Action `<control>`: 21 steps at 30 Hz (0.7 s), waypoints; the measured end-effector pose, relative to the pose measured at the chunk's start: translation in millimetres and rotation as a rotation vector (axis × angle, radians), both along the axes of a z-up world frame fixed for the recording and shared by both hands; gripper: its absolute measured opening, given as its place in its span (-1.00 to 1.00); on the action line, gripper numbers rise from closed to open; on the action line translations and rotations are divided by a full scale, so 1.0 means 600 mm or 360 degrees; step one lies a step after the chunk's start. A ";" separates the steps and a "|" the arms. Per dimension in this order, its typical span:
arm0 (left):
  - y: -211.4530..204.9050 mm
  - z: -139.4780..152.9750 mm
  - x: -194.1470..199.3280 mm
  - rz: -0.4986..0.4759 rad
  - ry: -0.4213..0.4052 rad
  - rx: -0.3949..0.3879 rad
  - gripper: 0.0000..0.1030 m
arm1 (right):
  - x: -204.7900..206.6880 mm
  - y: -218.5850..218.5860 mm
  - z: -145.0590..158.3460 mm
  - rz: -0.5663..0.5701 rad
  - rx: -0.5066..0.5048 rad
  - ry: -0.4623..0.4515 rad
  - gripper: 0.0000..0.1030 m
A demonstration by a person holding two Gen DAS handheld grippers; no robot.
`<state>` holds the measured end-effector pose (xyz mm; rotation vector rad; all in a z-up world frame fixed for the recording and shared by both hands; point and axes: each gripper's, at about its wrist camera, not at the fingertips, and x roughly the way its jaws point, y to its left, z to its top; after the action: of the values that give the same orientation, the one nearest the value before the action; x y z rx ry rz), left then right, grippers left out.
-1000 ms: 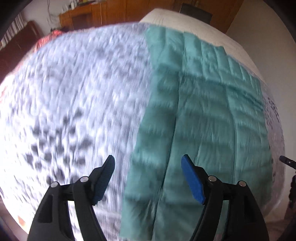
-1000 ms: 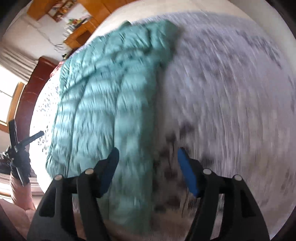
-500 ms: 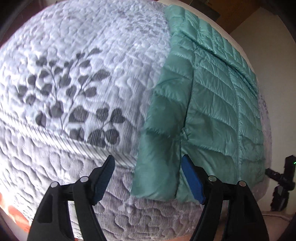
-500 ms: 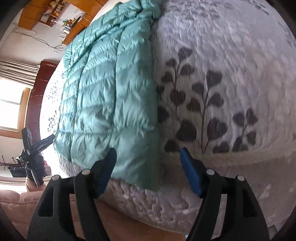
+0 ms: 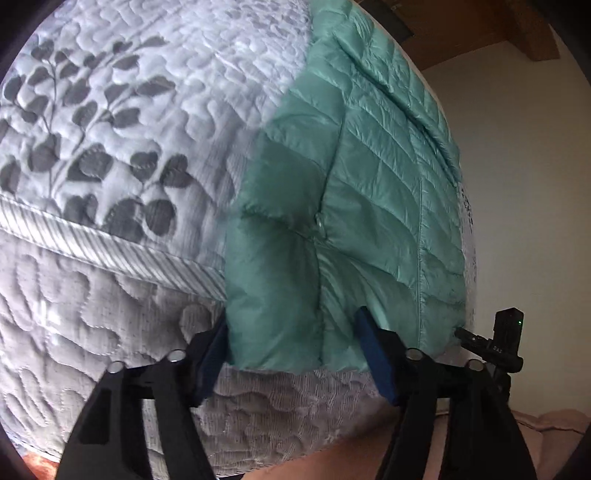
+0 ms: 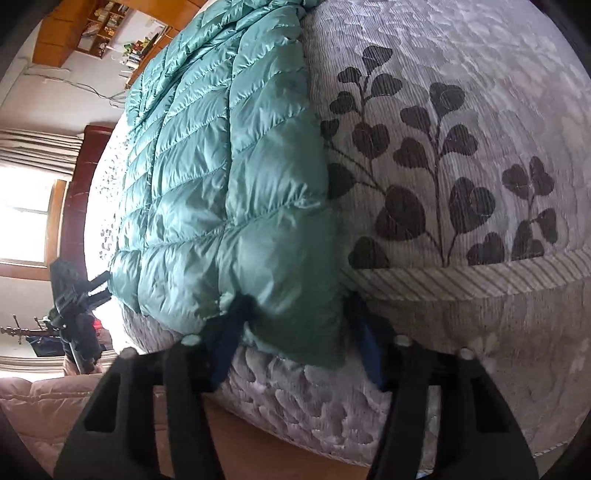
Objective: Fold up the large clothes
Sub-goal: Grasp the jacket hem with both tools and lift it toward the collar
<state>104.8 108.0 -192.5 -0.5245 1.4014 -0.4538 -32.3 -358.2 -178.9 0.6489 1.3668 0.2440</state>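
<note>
A teal quilted down jacket (image 5: pixel 369 184) lies flat on a bed's white quilt with grey leaves (image 5: pixel 129 110), its hem hanging over the near edge. In the left wrist view my left gripper (image 5: pixel 291 339) is closing around the hem's left corner; its left pad (image 5: pixel 214 350) touches the jacket's edge and the right pad (image 5: pixel 373 354) lies against the fabric. In the right wrist view the jacket (image 6: pixel 207 166) fills the left half. My right gripper (image 6: pixel 299 328) is closing around the hem's right corner, its left pad (image 6: pixel 229 332) denting the fabric.
The quilt (image 6: pixel 461 110) drops down the bed's side below both grippers. A black device (image 5: pixel 506 339) shows past the jacket's far corner, and another (image 6: pixel 74 295) does in the right wrist view. Wooden shelves (image 6: pixel 92 33), a window (image 6: pixel 26 199) and a pink cushion (image 6: pixel 37 406) stand around.
Both grippers have sunk toward the bed's near edge and come up to the jacket's hem. Their jaws stand narrower, each now with a hem corner between its pads.
</note>
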 end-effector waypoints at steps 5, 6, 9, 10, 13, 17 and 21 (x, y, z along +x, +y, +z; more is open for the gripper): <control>-0.001 -0.001 0.000 0.0026 0.0021 -0.0123 -0.59 | 0.000 0.006 0.003 -0.0014 0.0086 -0.0039 -0.69; -0.003 0.003 0.000 0.0013 0.0009 -0.0119 -0.65 | 0.000 0.008 0.009 -0.0011 0.0093 -0.0062 -0.72; -0.011 0.019 -0.002 -0.0038 -0.0049 -0.0100 -0.73 | -0.002 0.008 0.018 -0.0007 0.0094 -0.0095 -0.78; -0.018 0.021 0.004 -0.0047 -0.0062 -0.0096 -0.74 | -0.003 0.009 0.020 -0.0005 0.0100 -0.0107 -0.79; -0.020 0.029 -0.005 -0.0084 -0.0095 -0.0072 -0.76 | -0.011 0.004 0.021 -0.0007 0.0111 -0.0119 -0.79; -0.028 0.023 -0.017 -0.0131 -0.0077 -0.0024 -0.77 | -0.016 -0.003 0.013 -0.0008 0.0107 -0.0099 -0.80; -0.038 0.055 -0.009 -0.0121 -0.0168 -0.0014 -0.78 | -0.002 -0.011 0.039 -0.0030 0.0132 -0.0181 -0.82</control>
<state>99.4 85.2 -159.8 -0.4492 1.3216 -0.5420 -33.7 -364.7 -155.3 0.7063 1.2460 0.3191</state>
